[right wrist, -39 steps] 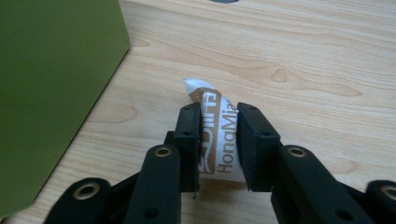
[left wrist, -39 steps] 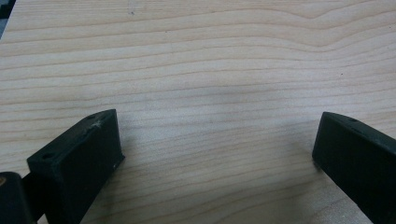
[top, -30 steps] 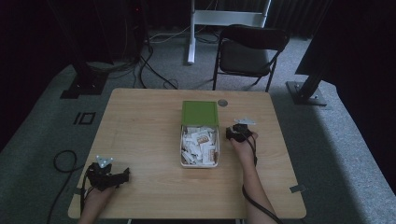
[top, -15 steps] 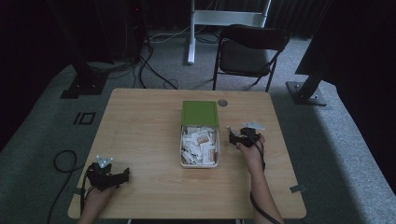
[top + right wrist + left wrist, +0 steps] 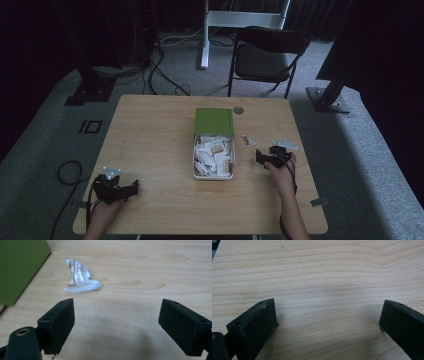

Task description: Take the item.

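Right gripper view: right gripper [image 5: 116, 322] jaws wide, having just been opening, nothing between them; small crumpled clear-and-white packet [image 5: 80, 277] on the wooden table [image 5: 150, 270] just beside the green-lidded white box of sachets [image 5: 214, 145]; left gripper [image 5: 325, 322] well left of the box, jaws wide, empty.

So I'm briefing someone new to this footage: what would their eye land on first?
Probably the green-lidded box at the table's middle, its open part heaped with small white packets. Next, a lone packet lying on the wood just right of the box, with the right gripper near it, jaws wide and empty. The left gripper rests open at the near left corner.
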